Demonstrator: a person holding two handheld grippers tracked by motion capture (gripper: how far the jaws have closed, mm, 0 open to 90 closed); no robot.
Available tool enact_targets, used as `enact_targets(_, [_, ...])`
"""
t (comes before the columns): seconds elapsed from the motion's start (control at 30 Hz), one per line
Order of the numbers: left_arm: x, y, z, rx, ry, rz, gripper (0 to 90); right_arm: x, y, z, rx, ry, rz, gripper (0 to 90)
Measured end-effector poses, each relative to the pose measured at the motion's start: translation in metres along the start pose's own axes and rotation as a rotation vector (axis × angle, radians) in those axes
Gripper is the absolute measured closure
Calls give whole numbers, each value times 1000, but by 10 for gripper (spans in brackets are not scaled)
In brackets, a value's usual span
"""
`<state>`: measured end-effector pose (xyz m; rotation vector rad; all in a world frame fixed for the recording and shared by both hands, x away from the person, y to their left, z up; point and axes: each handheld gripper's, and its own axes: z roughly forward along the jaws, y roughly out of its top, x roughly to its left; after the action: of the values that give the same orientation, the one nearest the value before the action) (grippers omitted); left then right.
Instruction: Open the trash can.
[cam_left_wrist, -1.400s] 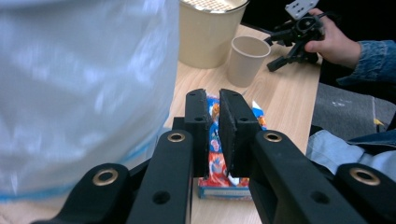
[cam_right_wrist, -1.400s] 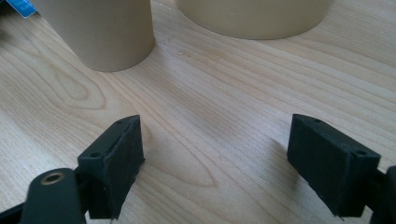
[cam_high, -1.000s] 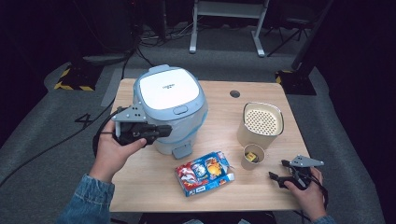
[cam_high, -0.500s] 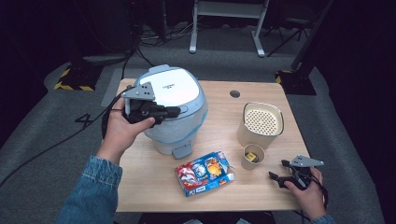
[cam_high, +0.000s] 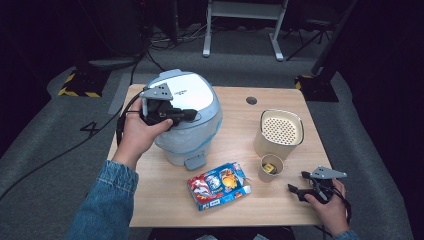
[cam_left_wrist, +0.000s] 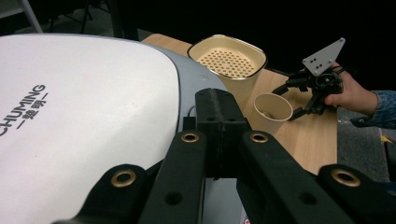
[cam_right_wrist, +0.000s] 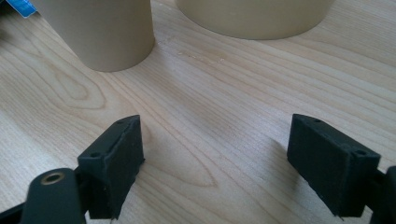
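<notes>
left tongs (cam_high: 192, 115) | closed further, empty | moved above cooker lid (cam_high: 192, 90)

Cooker (cam_left_wrist: 84, 107): cut off at the left and bottom edges of the left gripper view; its lettering is truncated.
Paper cup (cam_right_wrist: 100, 32): only the lower wall is seen in the right gripper view; rim cut off above.
Cup contents (cam_high: 270, 168): too small to be identified.
Snack packet (cam_high: 218, 184): print too small to be read.
</notes>
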<state>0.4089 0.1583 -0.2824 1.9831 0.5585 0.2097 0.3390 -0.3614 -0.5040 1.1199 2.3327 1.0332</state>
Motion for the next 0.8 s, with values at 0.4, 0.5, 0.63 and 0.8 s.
enact_targets(0.4, [-3,-2,1,0,15,-13,900,0,0,0,0,0,0,184])
enact_targets(0.5, [-1,-6,1,-42,-1,-27,899,0,0,0,1,0,0,185])
enact_targets(0.63, [-3,-8,3,-83,-9,-72,614,1,0,-1,-2,-3,1,205])
enact_targets(0.8, [-15,-8,0,-100,-13,-28,514,9,2,-5,8,-1,-29,305])
